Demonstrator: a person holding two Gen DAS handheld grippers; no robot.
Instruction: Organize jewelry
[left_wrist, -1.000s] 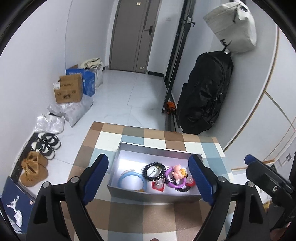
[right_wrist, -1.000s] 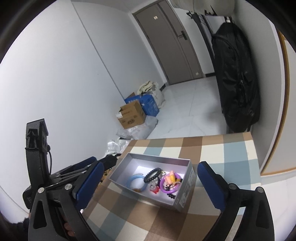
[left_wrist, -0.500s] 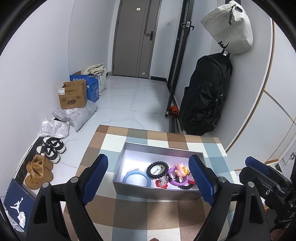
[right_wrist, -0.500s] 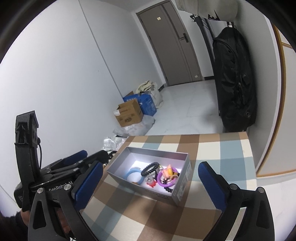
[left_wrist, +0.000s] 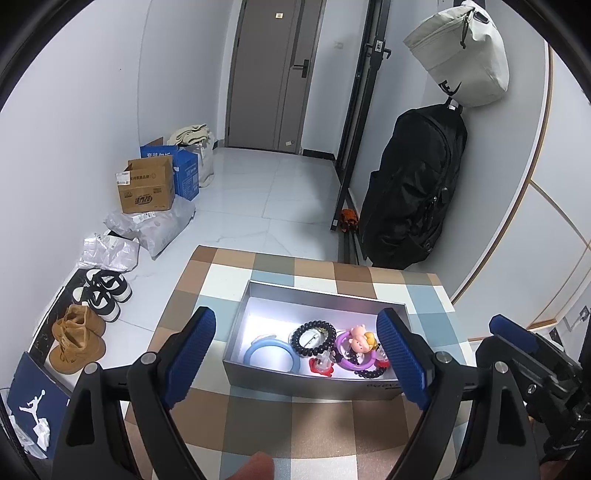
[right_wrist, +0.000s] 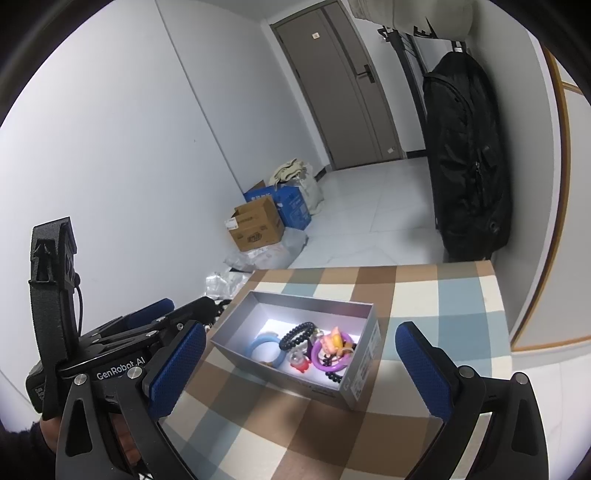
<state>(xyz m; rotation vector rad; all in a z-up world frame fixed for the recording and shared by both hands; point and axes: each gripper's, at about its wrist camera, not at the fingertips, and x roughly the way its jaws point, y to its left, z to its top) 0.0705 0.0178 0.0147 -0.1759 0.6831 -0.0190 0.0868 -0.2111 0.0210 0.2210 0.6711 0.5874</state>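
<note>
Left wrist view is showing the left gripper (left_wrist: 295, 354) standing wide open and holding nothing, like the right gripper (right_wrist: 301, 363). Beyond them, the jewelry (left_wrist: 317, 347) is lying inside the grey box (left_wrist: 295, 384) on the checked table (left_wrist: 258, 424). Sorting could be starting or finishing; I cannot tell.

Box on table, jewelry inside, grippers on near side

Box (left_wrist: 295, 380) sits on table (left_wrist: 258, 424) w/ bangle (left_wrist: 267, 356) at its left end, bead bracelet (left_wrist: 313, 339) to the right of that, ring w/ figure charm (left_wrist: 356, 354) at right end, all packed close together. Left gripper (left_wrist: 295, 360) hangs above near table edge, fingers wide apart w/ box between them in left wrist view; right gripper (right_wrist: 301, 369) to its right, also spread. On floor left of table: shoes (left_wrist: 101, 291), boots (left_wrist: 77, 341) nearer; cardboard boxes (left_wrist: 147, 184) farther back by wall. Backpack (left_wrist: 413, 184) hangs on wall beyond table's far right corner, bag (left_wrist: 461, 55) above it. Door (left_wrist: 273, 74) at far end.
</note>
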